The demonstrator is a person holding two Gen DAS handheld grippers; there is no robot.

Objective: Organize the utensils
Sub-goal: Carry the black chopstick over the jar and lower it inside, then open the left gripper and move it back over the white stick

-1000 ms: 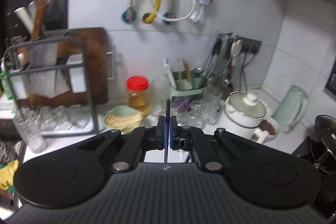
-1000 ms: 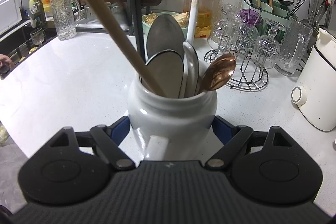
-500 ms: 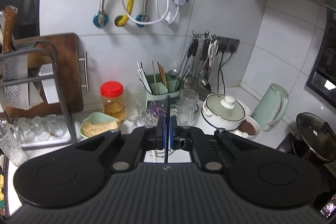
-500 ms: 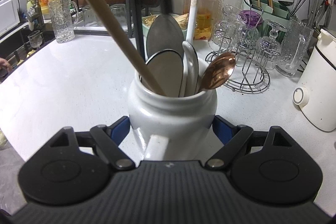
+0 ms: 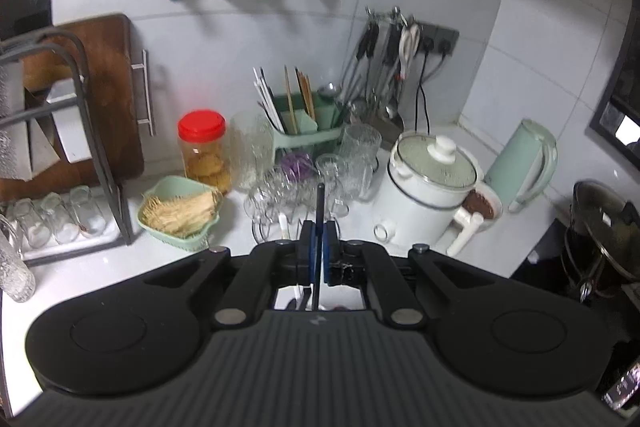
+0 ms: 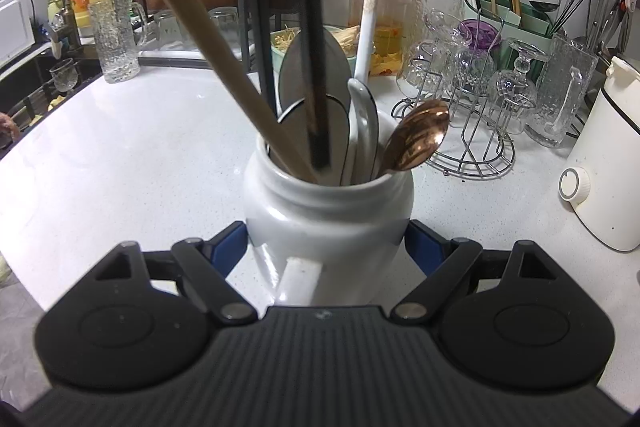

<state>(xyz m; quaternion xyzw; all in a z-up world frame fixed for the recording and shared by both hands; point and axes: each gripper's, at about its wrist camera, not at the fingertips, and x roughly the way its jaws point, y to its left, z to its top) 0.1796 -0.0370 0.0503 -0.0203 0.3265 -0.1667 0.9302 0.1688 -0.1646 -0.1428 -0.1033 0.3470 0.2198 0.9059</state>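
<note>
Right now I am pinching a thin black stick (image 5: pixel 319 211) upright in my left tongs (image 5: pixel 319 259), jaws nearly shut on it. Directly below them, its lower end (image 6: pixel 316 99) is already entering the white jar (image 6: pixel 328 215), which my right tongs (image 6: pixel 328 247) are clamping from both sides on the counter (image 6: pixel 120 163).

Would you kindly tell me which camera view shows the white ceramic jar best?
The right wrist view shows the white ceramic jar best: it fills the centre, held between the right claw pads, with utensils standing inside. The left wrist view shows almost none of it, since the left claw body covers that part of the counter.
</note>
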